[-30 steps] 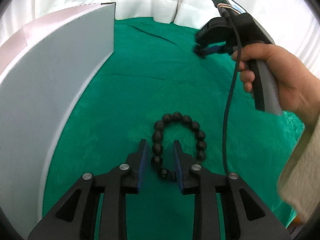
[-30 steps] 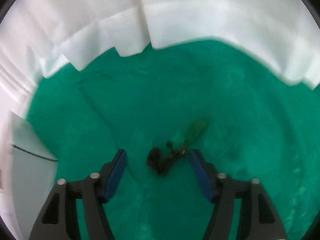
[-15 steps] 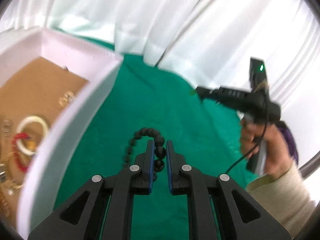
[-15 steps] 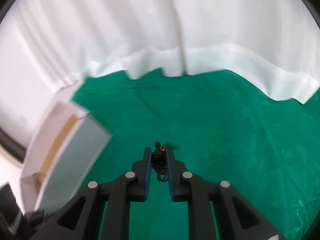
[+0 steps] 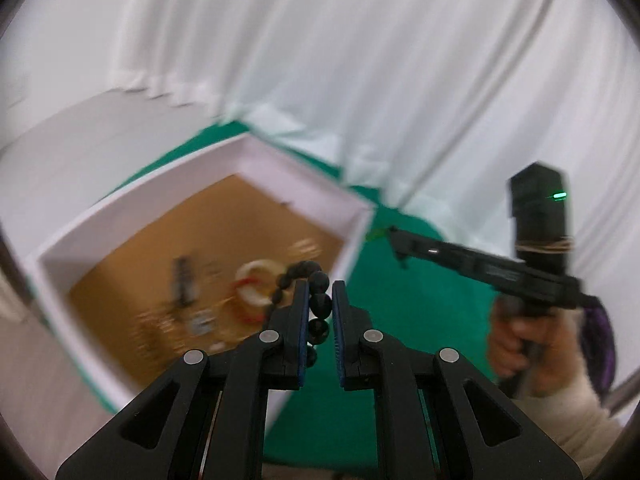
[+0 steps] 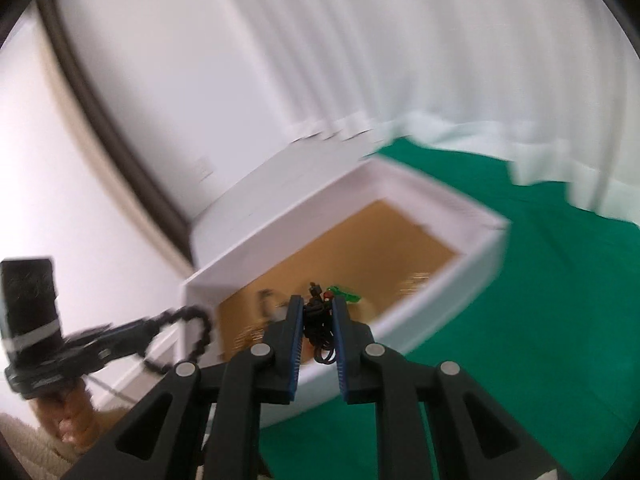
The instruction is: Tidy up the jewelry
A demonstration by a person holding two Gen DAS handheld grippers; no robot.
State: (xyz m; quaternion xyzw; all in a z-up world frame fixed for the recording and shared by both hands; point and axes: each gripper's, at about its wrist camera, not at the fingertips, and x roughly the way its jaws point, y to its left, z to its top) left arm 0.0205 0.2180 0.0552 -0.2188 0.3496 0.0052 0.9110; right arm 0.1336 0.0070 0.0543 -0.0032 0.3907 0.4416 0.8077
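My left gripper is shut on a black bead bracelet, held in the air at the near right wall of a white box with a brown floor. My right gripper is shut on a tangle of dark cord jewellery with a green and red piece, held over the box's near wall. In the right wrist view, the left gripper shows at the left with the bracelet hanging in a loop. The right gripper appears to the right in the left wrist view.
Inside the box lie a white bangle and several small blurred pieces. The box stands on a green cloth. White curtains hang behind it. A person's hand grips the right tool.
Both grippers closed on their pieces, lifted them off the green cloth and swung over to the white box, whose inside has come into view.
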